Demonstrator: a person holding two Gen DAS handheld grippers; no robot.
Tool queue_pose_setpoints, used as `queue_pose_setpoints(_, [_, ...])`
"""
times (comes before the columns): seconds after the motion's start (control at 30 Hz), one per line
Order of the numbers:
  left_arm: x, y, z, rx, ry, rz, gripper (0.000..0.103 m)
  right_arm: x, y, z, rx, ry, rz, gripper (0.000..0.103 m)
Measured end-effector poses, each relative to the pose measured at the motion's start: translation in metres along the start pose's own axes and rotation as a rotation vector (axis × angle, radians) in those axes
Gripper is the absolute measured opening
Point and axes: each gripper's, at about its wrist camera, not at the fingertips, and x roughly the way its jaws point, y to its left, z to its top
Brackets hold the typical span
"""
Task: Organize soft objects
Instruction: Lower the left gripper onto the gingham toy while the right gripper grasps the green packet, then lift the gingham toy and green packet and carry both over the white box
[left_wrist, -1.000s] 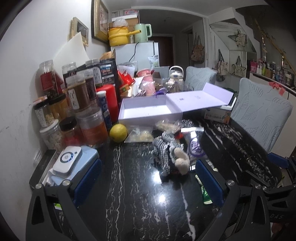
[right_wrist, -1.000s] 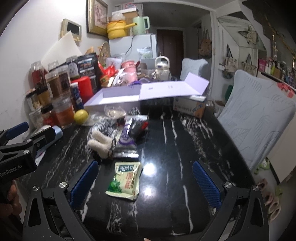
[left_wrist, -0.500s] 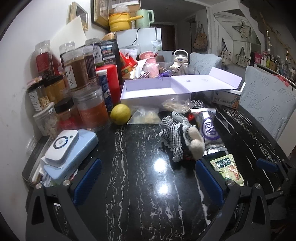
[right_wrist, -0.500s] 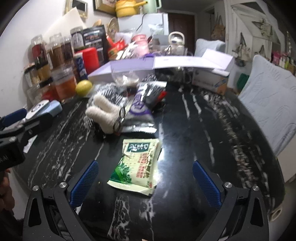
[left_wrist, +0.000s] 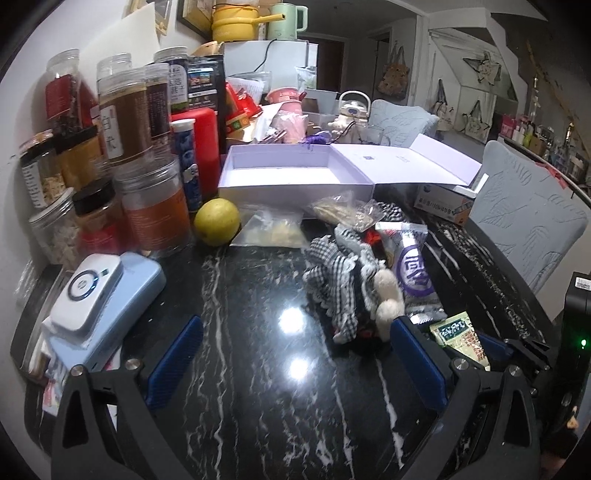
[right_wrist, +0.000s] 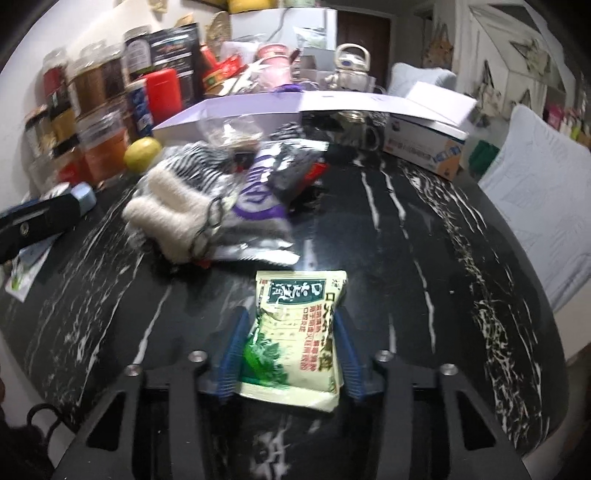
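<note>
A green and cream snack packet (right_wrist: 295, 336) lies on the black marble table (right_wrist: 424, 236). My right gripper (right_wrist: 290, 354) is shut on the packet, a blue pad on each side of it. The packet also shows in the left wrist view (left_wrist: 460, 334). A plush toy in checked cloth (left_wrist: 347, 284) lies mid-table beside a purple and silver pouch (left_wrist: 413, 273); both show in the right wrist view, the toy (right_wrist: 173, 206) and the pouch (right_wrist: 258, 210). An open lilac box (left_wrist: 295, 175) stands behind them. My left gripper (left_wrist: 295, 362) is open and empty above the table.
Jars (left_wrist: 122, 118) and a red canister (left_wrist: 201, 144) crowd the left wall. A lemon (left_wrist: 217, 227) and clear bags (left_wrist: 271, 230) lie before the box. A blue device with a white charger (left_wrist: 88, 288) sits front left. A tissue box (right_wrist: 424, 144) and a padded chair (left_wrist: 524, 218) are right.
My right gripper moved forward and down over the snack packet and closed on it. My left gripper stayed open and moved closer to the table and plush toy.
</note>
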Motion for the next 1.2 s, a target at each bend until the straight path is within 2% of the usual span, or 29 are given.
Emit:
queue_pose_setpoints(0.13, [0.009,-0.003,0.008,0.01,0.006,-0.025,0.103,-0.004,-0.016,0.004,0.034,-0.003,0.054,0.035])
queue_pose_setpoints(0.37, [0.039,-0.009,0.026,0.002,0.042,-0.076,0.103,-0.014,-0.037,0.025,0.057,-0.045,0.051,0.035])
queue_pose_setpoints(0.5, [0.058,-0.014,0.035,-0.007,0.075,-0.107,0.103,-0.01,-0.047,0.032,0.067,-0.036,0.043,0.035])
queue_pose_setpoints(0.8, [0.099,-0.028,0.04,0.035,0.152,-0.092,0.101,0.003,-0.074,0.037,0.121,-0.014,0.03,0.035])
queue_pose_setpoints(0.9, [0.107,-0.027,0.037,0.039,0.184,-0.099,0.093,0.005,-0.078,0.038,0.135,-0.01,0.033,0.035])
queue_pose_setpoints(0.97, [0.108,-0.026,0.035,0.03,0.191,-0.146,0.081,0.007,-0.079,0.038,0.14,-0.008,0.034,0.035])
queue_pose_setpoints(1.0, [0.108,-0.026,0.034,0.027,0.186,-0.176,0.068,0.008,-0.08,0.039,0.141,-0.007,0.035,0.035])
queue_pose_setpoints(1.03, [0.107,-0.026,0.034,0.025,0.184,-0.197,0.064,0.009,-0.08,0.039,0.142,-0.006,0.036,0.035])
queue_pose_setpoints(1.2, [0.098,-0.028,0.034,0.055,0.155,-0.204,0.046,0.011,-0.082,0.04,0.153,-0.005,0.035,0.035])
